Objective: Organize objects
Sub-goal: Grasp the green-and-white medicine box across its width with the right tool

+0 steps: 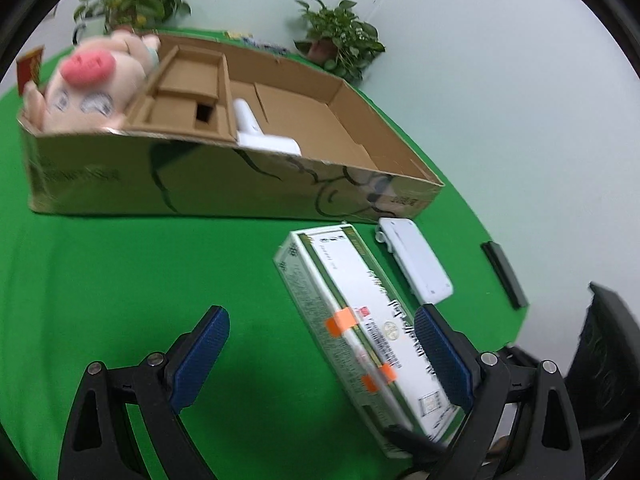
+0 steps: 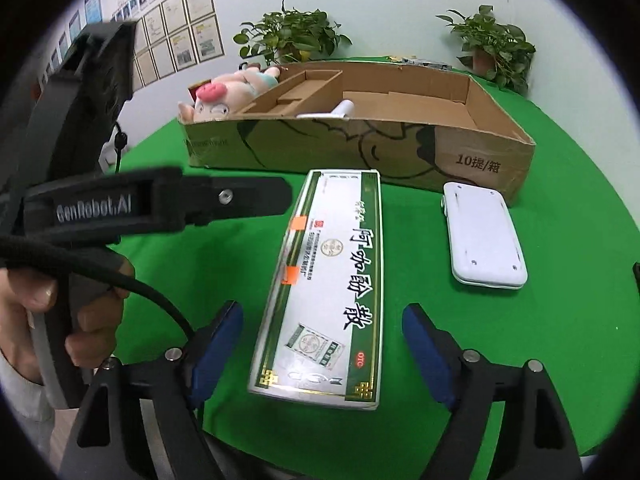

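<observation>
A long green-and-white medicine box (image 1: 360,320) (image 2: 328,284) with orange tape lies flat on the green table. A flat white device (image 1: 416,260) (image 2: 482,236) lies to its right. A cardboard box (image 1: 224,184) (image 2: 360,144) stands behind, holding a pink plush pig (image 1: 88,84) (image 2: 228,92) at its left end and a white tool (image 1: 256,128) (image 2: 332,113). My left gripper (image 1: 320,352) is open, its right finger over the medicine box. My right gripper (image 2: 320,344) is open, its fingers either side of the medicine box's near end. The left gripper's body (image 2: 160,204) shows in the right wrist view.
Two potted plants (image 2: 292,36) (image 2: 492,44) stand at the table's back edge. A black bar (image 1: 504,274) lies at the right edge of the table. Framed papers hang on the wall (image 2: 180,32) to the left. The green table (image 1: 120,264) drops off at the right.
</observation>
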